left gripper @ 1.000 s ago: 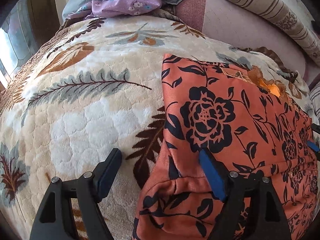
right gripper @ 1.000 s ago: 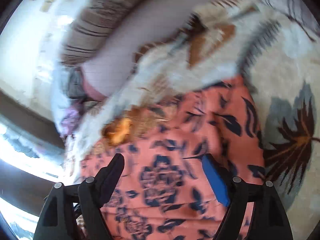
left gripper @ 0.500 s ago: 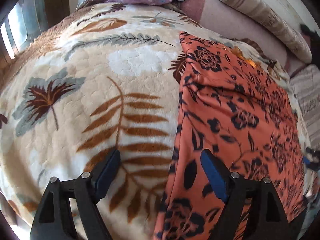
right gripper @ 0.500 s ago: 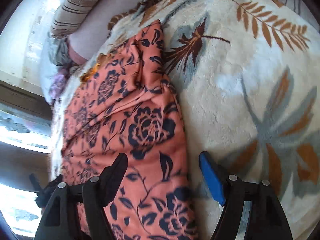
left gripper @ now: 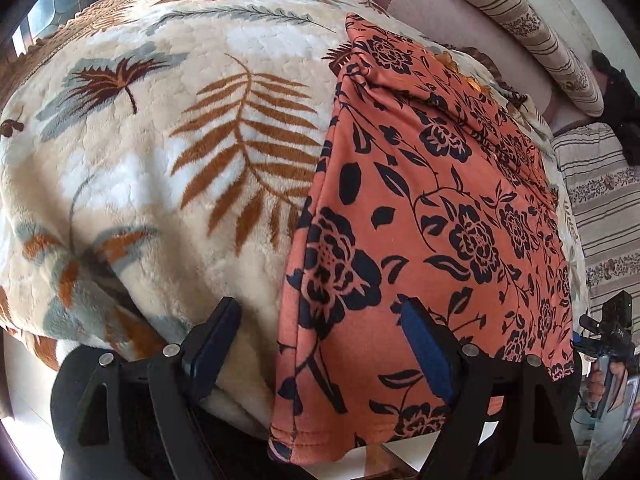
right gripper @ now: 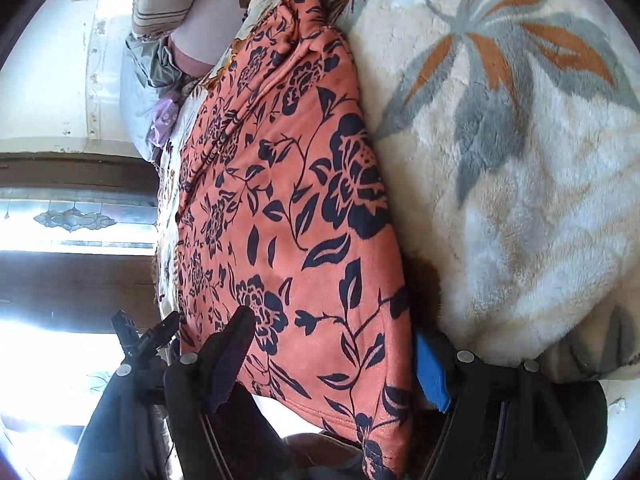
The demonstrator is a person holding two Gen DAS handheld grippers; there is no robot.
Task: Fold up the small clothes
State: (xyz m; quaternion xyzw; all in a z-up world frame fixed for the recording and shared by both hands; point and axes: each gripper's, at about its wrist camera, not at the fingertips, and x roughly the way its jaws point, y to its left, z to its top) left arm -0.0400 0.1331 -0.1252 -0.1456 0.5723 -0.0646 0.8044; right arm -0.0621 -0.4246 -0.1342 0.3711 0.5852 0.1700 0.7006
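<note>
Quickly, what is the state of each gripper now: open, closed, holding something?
Left gripper: open, holding nothing.
Right gripper: open, straddling the orange floral garment, not gripping it.

Garment (left gripper: pixel 432 200) on blanket (left gripper: pixel 160 160), hem overhanging near edge; pillow (left gripper: pixel 520 12) behind.

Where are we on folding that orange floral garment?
Done: the orange floral garment lies spread lengthwise on the leaf-print blanket, its hem hanging over the bed's near edge. In hand: nothing; the left tool and right tool are open at that hem. Left: gripping the hem and making the folds.
</note>
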